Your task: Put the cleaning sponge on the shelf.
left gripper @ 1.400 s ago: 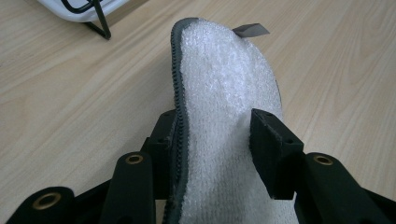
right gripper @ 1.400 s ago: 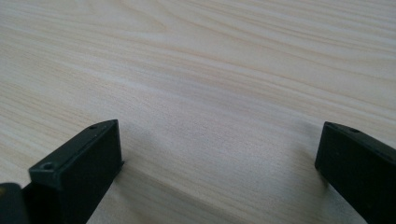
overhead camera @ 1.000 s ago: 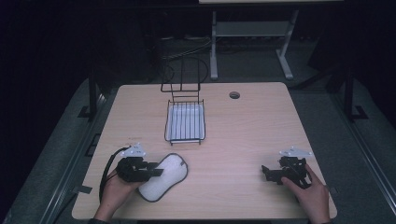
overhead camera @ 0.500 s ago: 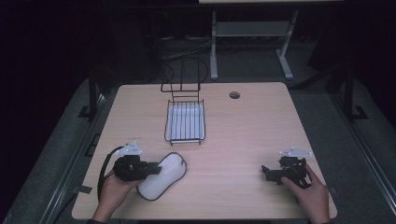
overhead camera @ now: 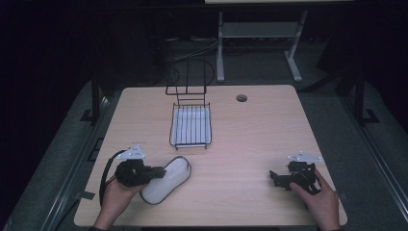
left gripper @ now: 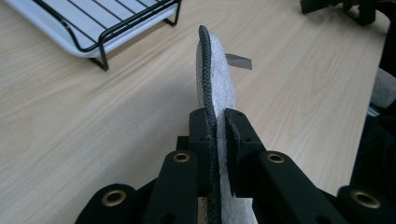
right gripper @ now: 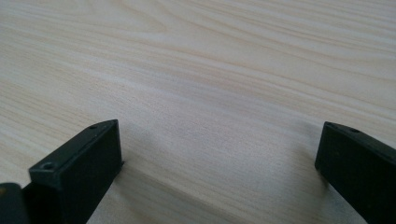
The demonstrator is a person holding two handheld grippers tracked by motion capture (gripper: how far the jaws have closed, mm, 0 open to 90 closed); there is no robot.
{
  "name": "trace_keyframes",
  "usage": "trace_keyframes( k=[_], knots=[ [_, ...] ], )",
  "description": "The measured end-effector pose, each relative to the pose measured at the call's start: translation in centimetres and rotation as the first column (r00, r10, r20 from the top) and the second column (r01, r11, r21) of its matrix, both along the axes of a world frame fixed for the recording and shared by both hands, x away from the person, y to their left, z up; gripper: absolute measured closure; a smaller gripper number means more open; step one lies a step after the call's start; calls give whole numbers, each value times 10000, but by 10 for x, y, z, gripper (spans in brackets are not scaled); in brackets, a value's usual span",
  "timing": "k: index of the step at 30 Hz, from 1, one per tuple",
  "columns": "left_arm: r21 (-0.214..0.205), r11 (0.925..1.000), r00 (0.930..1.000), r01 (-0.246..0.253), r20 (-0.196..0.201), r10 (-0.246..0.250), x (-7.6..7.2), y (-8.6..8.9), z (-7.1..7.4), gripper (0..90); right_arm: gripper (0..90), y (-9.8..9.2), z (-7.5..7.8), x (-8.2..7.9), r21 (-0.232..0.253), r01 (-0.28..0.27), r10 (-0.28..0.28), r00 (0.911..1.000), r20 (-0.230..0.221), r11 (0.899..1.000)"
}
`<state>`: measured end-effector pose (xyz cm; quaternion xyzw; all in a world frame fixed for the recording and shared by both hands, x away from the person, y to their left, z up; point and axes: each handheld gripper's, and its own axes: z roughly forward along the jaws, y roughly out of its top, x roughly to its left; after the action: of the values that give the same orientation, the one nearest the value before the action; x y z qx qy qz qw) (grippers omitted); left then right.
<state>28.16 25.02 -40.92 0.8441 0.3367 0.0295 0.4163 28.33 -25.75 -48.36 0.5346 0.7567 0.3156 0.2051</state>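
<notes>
At the left of the high view, the left gripper (overhead camera: 153, 172) is seen low over the near left part of the pale wooden table (overhead camera: 250, 139), held in the person's left hand (overhead camera: 114, 198). Its jaws are clamped on the dark corded rim of a flat, oval, white fabric pad (overhead camera: 167, 179); in the left gripper view the pad (left gripper: 219, 77) is presented edge-on between the two black jaws, standing up from the table, with a small grey tag at its far side. Whether its lower edge is touching the wood cannot be told.

Further along, at the middle of the table and well apart from the pad, a black wire rack (overhead camera: 190, 126) over a white tray is found; nothing is seen lying on its flat section.

At the right, the right gripper (overhead camera: 275, 177) is held by the right hand (overhead camera: 321, 199) near the table's front edge, its jaws wide apart over bare wood, with nothing between them.

The pad is judged to be grasped and little more: the carrying across and the setting down, presumably at the rack, are left to be done.
</notes>
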Motion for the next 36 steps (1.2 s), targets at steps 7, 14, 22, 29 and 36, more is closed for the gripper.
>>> trace_keyframes(
  k=[7,14,22,29,36],
  knots=[
    [-55,10000,10000,-83,-19,83,-1,-2,4,810,0,0,0,0,-3,-2,2,10000,2,10000],
    [-145,9997,9997,-215,128,217,0,-3,12,810,1,0,0,0,-11,-8,8,10000,0,10000],
    [-358,9992,9992,-202,344,214,5,-3,21,813,0,0,0,0,-12,-11,11,10000,1,10000],
    [-374,9991,9989,-214,417,229,10,-7,25,813,1,0,0,0,-18,-14,14,10000,1,10000],
    [-618,9974,9980,-381,471,411,16,-4,28,814,1,0,0,0,-7,-5,5,10000,1,10000]
  ],
)
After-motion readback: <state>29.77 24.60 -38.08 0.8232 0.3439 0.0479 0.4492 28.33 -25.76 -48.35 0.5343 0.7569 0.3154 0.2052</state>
